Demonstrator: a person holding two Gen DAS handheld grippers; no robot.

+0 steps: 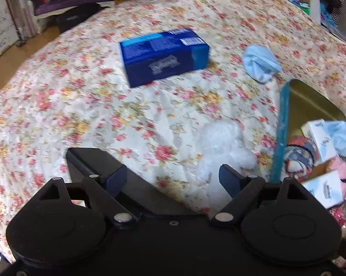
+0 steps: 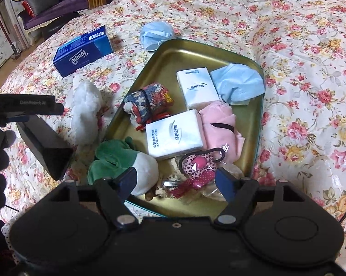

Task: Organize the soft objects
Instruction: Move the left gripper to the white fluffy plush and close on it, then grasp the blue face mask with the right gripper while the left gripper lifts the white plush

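Just ahead of left gripper (image 1: 173, 177), fingers wide and empty: white fluffy plush (image 1: 221, 147), light, squashy, best pinched mid-body; tin tray (image 1: 281, 133) at 3 o'clock.

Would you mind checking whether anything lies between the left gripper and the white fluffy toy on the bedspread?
Nothing visible does. The left gripper is open, and the white fluffy toy lies on the floral bedspread just ahead of it, slightly toward its right finger. The tray stands further right, beside the toy, not across that path.
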